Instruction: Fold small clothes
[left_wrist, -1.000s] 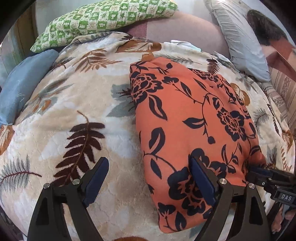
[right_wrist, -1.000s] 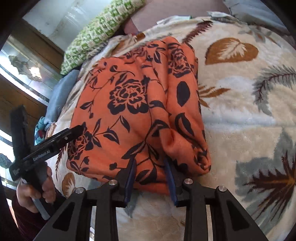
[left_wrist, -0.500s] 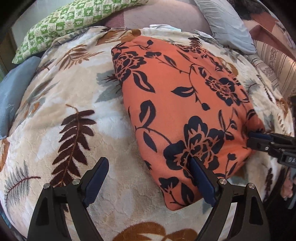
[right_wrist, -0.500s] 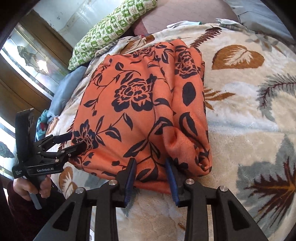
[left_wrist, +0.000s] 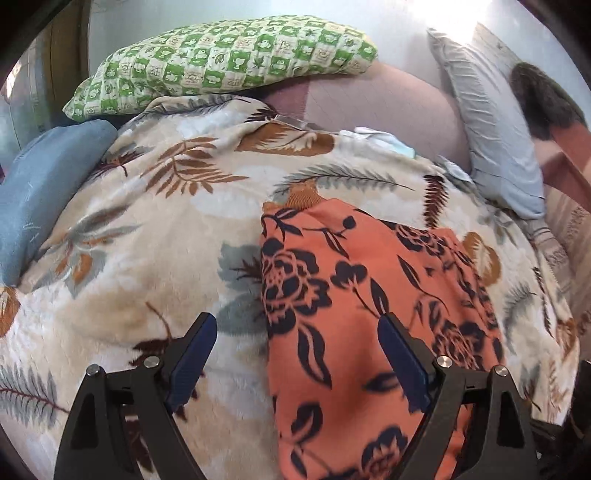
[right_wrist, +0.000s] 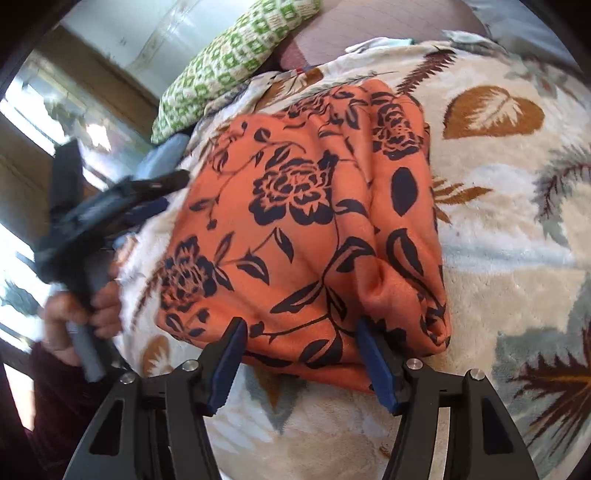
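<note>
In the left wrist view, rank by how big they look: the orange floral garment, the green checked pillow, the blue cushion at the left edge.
1. Orange floral garment, though it lies nearest the camera.
2. Green checked pillow.
3. Blue cushion, partly cut off by the edge, so its rank against the pillow is unsure.

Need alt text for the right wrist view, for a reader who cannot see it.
An orange garment with dark flowers lies folded on a leaf-print blanket, its near edge between the open right gripper, whose jaws have just been opening. At left, a hand holds the left gripper beside the garment.
</note>
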